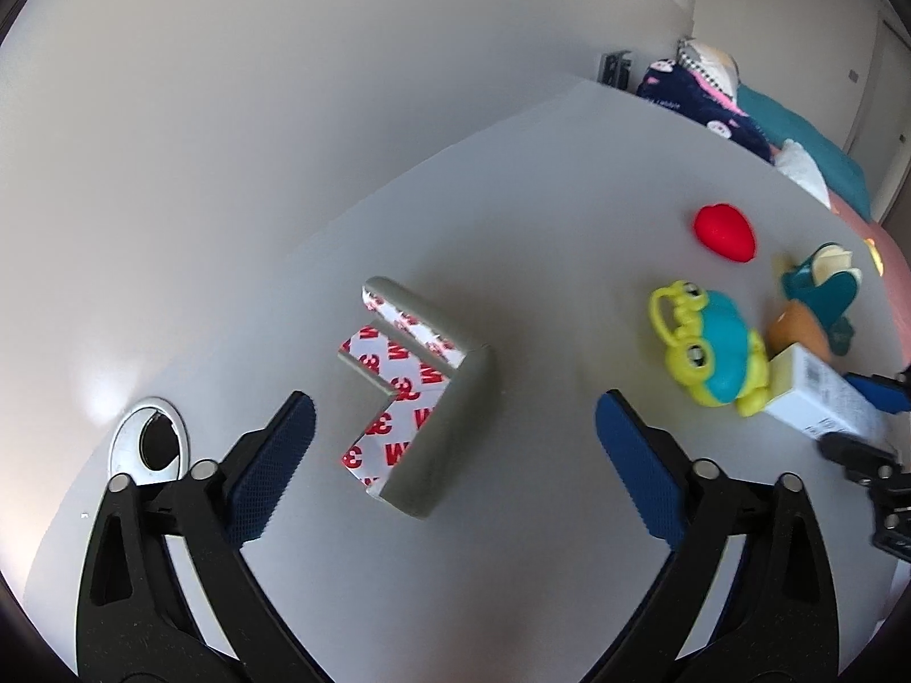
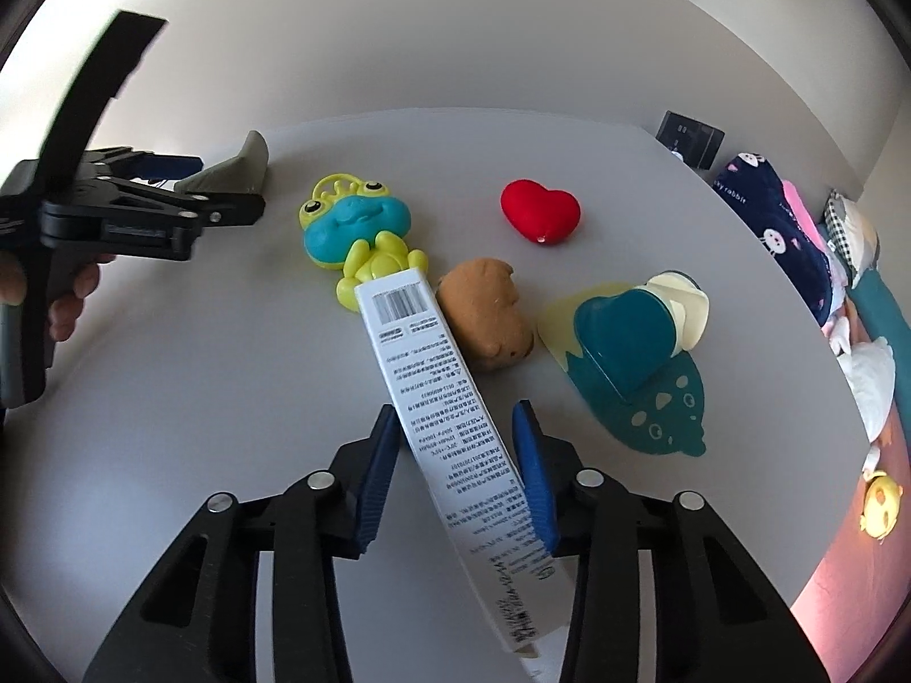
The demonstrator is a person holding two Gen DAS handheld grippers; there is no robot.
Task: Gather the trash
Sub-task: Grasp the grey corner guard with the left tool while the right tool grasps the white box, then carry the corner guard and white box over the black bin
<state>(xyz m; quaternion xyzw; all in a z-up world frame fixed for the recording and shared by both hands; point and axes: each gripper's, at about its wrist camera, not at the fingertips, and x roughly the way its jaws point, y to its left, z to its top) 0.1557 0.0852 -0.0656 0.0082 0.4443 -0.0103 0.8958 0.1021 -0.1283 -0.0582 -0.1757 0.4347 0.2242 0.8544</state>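
Note:
A grey L-shaped corner guard [image 1: 421, 398] with red-and-white adhesive backing lies on the white table between the fingers of my left gripper [image 1: 455, 427], which is open and empty around it. It shows in the right wrist view [image 2: 239, 171] behind the left gripper [image 2: 188, 193]. My right gripper [image 2: 458, 444] is shut on a long white printed box [image 2: 438, 398] with a barcode, held above the table. The box also shows in the left wrist view [image 1: 825, 398].
A green-and-blue frog toy [image 2: 358, 227], a red heart [image 2: 541, 210], a brown toy [image 2: 489, 313] and a teal-and-cream toy [image 2: 632, 341] lie on the table [image 2: 199, 370]. A cable hole [image 1: 151, 438] sits at the left. A bed with pillows [image 2: 825, 256] is on the right.

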